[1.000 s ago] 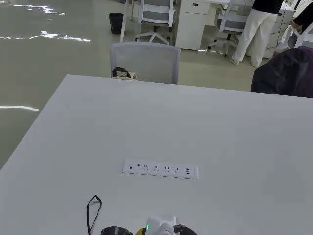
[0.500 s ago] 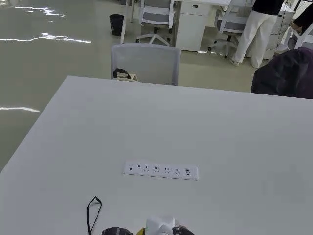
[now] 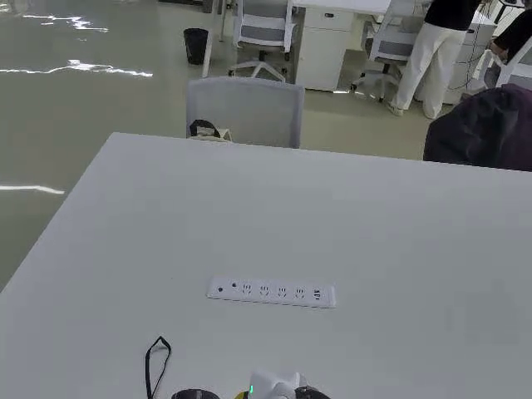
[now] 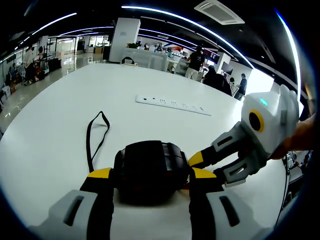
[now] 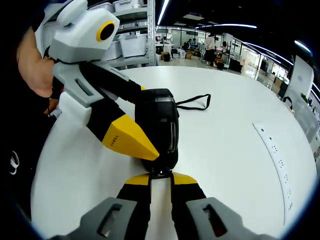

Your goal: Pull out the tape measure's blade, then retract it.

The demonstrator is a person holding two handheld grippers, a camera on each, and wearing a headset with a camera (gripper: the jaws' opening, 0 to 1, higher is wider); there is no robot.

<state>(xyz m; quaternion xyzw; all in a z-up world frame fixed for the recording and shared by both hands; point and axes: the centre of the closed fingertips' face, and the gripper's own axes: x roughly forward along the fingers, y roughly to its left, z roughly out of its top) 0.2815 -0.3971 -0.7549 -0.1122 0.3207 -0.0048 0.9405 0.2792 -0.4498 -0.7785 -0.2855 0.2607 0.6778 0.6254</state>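
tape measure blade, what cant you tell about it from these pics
- Blade tip: in the right gripper view, the right gripper closes over the tape measure's near end, hiding it.
- Blade length out: in the head view, the bottom edge cuts the tape measure off.
- Case markings: in the left gripper view, too dark.

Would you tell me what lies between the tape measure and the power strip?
Bare table separates tape measure and power strip, per the left gripper view.

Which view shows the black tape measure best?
Right gripper view: the black tape measure shows its whole side, blade tip at the right tool. Left gripper view shows its back inside the left tool; head view, just a sliver.
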